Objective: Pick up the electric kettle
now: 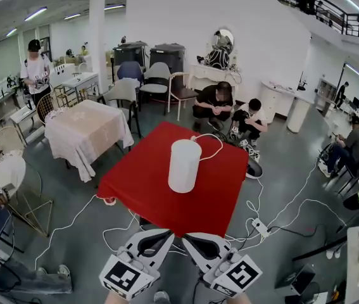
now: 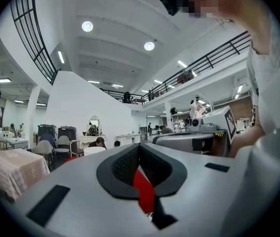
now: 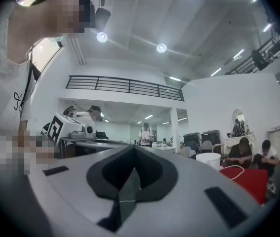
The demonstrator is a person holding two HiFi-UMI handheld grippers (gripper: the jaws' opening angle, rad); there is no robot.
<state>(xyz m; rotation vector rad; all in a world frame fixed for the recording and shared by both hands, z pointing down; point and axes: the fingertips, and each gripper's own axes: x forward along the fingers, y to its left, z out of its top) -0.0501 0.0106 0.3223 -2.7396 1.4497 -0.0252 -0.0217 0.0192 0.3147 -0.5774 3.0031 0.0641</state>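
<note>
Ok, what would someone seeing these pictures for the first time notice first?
The bright red table in the middle of the head view stands out first, with the white electric kettle upright at its centre. Next come the left gripper and right gripper at the bottom of that view, both shut and empty, tips close together by the table's near corner.
</note>
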